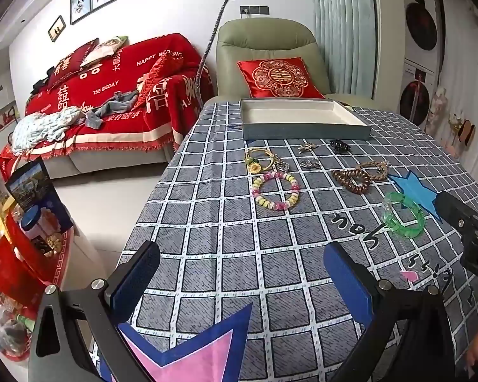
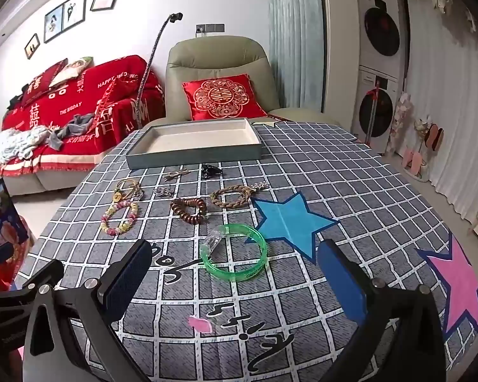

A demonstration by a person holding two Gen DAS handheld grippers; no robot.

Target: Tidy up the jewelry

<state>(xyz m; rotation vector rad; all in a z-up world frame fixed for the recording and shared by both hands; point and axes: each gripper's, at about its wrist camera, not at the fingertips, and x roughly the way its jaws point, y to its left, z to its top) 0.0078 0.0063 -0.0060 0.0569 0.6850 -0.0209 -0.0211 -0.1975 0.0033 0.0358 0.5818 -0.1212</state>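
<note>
Jewelry lies on the checked tablecloth in front of a shallow grey tray (image 1: 306, 129) (image 2: 194, 156) with a white, empty inside. There is a green bangle (image 1: 404, 214) (image 2: 234, 251), a pastel bead bracelet (image 1: 275, 190) (image 2: 119, 218), a brown coil bracelet (image 1: 350, 180) (image 2: 188, 210), a braided bracelet (image 1: 373, 168) (image 2: 232, 195), a gold bangle with a flower (image 1: 261, 159) (image 2: 127, 187), a black claw clip (image 1: 340, 145) (image 2: 210, 170) and small metal pieces (image 1: 307, 156). My left gripper (image 1: 242, 283) is open and empty above the near cloth. My right gripper (image 2: 235, 278) is open and empty, just short of the green bangle.
A green armchair with a red cushion (image 1: 278, 78) stands behind the table. A red-covered sofa (image 1: 111, 95) is at the left. Red boxes and jars (image 1: 25, 222) sit by the table's left edge. Stacked washing machines (image 2: 379, 73) are at the right.
</note>
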